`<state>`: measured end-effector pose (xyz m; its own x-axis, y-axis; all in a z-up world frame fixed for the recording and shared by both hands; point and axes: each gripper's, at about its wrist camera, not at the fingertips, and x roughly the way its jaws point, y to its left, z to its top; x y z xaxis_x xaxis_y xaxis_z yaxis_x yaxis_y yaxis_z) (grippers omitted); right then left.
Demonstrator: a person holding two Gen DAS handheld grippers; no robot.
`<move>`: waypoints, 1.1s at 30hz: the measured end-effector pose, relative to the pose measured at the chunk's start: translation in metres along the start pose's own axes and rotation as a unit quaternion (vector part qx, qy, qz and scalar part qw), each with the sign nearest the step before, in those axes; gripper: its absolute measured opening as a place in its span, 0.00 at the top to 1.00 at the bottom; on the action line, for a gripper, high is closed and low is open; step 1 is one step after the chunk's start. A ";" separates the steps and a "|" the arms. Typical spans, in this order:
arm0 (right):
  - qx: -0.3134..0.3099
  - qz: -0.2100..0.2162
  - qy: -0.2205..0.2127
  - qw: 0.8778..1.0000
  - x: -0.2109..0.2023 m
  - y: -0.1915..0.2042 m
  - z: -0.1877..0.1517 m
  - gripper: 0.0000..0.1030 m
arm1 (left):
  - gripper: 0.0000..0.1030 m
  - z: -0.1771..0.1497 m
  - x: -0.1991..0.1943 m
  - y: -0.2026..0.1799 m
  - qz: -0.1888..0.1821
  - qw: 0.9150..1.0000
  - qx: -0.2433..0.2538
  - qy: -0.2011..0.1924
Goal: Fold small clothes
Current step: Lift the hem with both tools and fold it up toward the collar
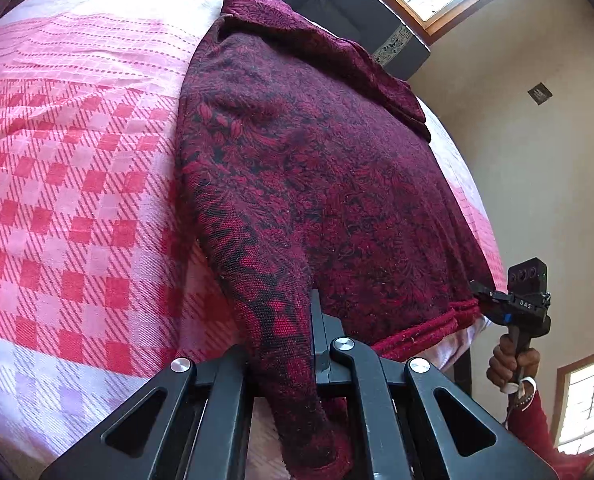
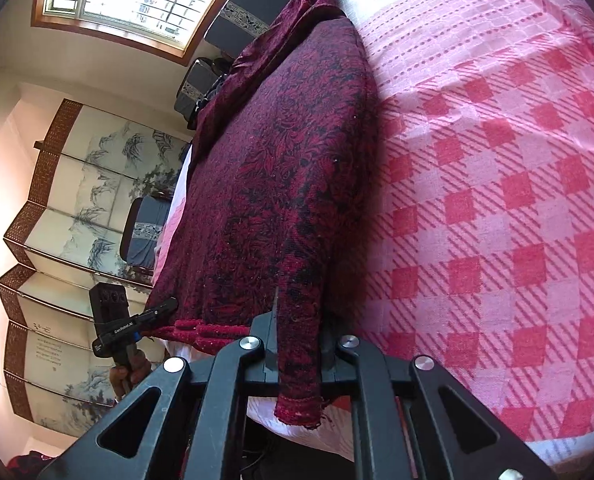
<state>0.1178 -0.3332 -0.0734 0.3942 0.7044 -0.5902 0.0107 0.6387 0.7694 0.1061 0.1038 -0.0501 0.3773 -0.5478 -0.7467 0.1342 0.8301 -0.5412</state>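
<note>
**Garment pinched at both near corners**

A dark red patterned garment is spread along the near edge of a bed covered by a pink checked bedspread. Its near hem corners are clenched by the left gripper and the right gripper, fabric hanging over the bed's edge.

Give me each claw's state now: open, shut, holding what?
Left claw: shut on the red patterned garment.
Right claw: shut on the same garment.

Dark maroon garment with red-and-black floral pattern; pink-and-red checked bedspread; black grippers; red sleeve.
</note>
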 end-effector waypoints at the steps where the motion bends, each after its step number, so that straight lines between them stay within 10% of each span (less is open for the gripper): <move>1: -0.001 0.002 -0.007 1.000 -0.004 0.002 -0.002 0.90 | 0.95 -0.002 -0.006 -0.006 0.015 1.000 0.011 -0.012; 11: 0.001 0.065 -0.051 0.997 -0.036 0.020 0.007 0.90 | 0.95 -0.001 -0.041 -0.060 0.109 0.983 0.115 -0.094; 33: -0.031 0.092 -0.079 0.992 -0.047 0.060 0.080 0.90 | 0.95 0.056 -0.044 -0.081 0.155 0.969 0.144 -0.130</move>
<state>0.1737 -0.3526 0.0202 0.5242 0.7559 -0.3923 -0.1282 0.5255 0.8411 0.1296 0.0666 0.0483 0.6536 -0.2540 -0.7129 0.2138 0.9656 -0.1480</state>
